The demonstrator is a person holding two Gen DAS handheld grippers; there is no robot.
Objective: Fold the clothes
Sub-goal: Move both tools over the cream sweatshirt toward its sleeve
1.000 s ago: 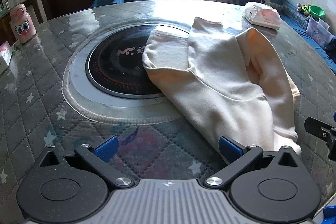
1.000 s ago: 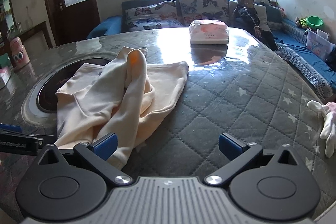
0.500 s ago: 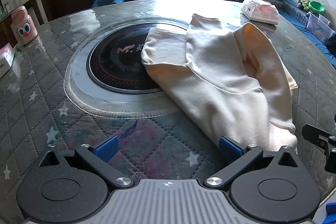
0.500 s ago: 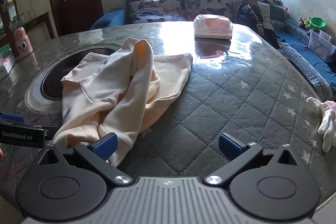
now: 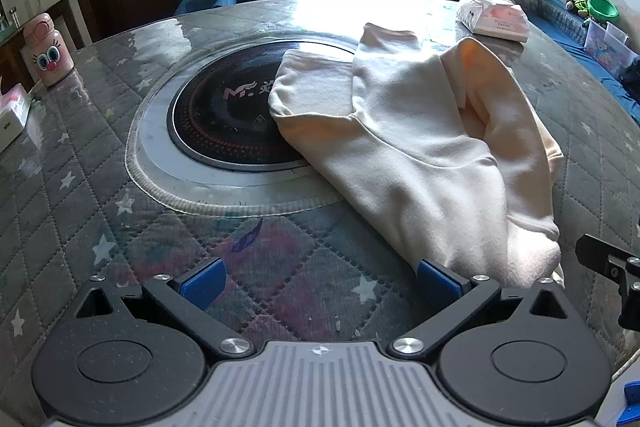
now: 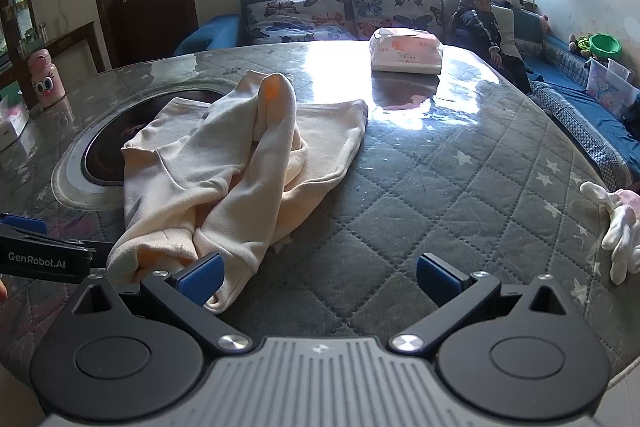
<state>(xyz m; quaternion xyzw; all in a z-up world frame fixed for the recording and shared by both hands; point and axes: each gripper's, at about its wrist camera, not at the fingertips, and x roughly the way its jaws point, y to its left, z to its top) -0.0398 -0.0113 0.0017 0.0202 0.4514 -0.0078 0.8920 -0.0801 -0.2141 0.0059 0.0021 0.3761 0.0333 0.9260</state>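
A cream sweatshirt [image 5: 420,147] lies crumpled on the quilted table cover, one part over the black round hob [image 5: 224,115]. It also shows in the right wrist view [image 6: 224,171], with a fold standing up in its middle. My left gripper [image 5: 320,279] is open and empty at the garment's near edge, its right blue pad [image 5: 436,277] touching the cloth. My right gripper [image 6: 320,275] is open and empty, its left blue pad [image 6: 202,275] against the garment's near corner. Each gripper's side shows in the other's view.
A pack of tissues [image 6: 406,51] lies at the table's far side. A pink bottle with eyes [image 5: 46,53] stands at the far left. A white glove [image 6: 618,227] rests at the right table edge. A sofa with a seated child [image 6: 486,31] is behind the table.
Both grippers have risen slightly and moved closer to the garment's near edge. The garment itself has not moved.
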